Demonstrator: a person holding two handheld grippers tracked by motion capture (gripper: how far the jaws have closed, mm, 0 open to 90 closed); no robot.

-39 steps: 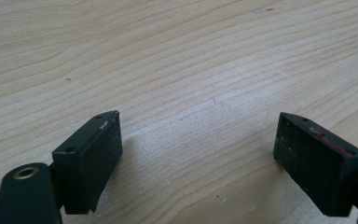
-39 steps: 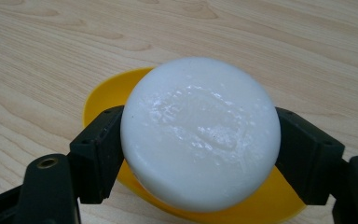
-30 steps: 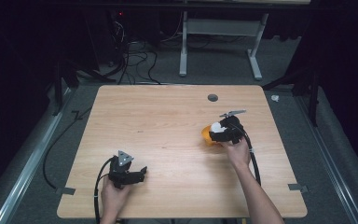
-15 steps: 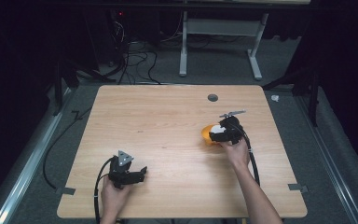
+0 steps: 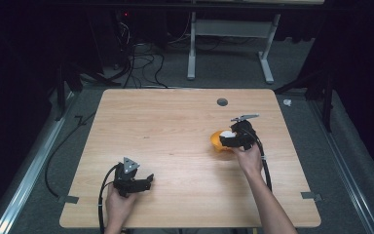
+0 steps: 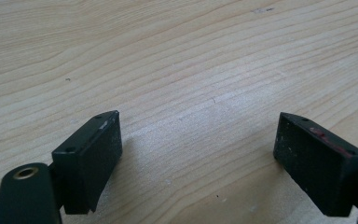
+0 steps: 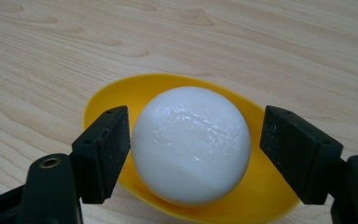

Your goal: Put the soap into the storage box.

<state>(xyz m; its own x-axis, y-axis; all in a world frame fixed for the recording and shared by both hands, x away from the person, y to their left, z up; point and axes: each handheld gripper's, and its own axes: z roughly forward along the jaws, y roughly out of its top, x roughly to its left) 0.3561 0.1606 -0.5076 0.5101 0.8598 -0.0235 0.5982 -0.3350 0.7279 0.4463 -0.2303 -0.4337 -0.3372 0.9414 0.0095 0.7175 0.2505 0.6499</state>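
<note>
On the bare wooden table (image 5: pixel 175 141) our right gripper (image 7: pixel 193 154) has just been closing around the white ball (image 7: pixel 191 144) in the yellow bowl (image 7: pixel 116 100), pads not yet pressing, while our left gripper (image 6: pixel 200 158) rests wide open, empty.

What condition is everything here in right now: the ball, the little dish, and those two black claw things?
Glossy white ball: sitting in the dish, between the right gripper's jaws.
Shallow yellow plastic dish: upright on the table, holding the ball.
Right gripper: jaws have just been closing around the ball; right pad still apart.
Left gripper: open, empty.
</note>
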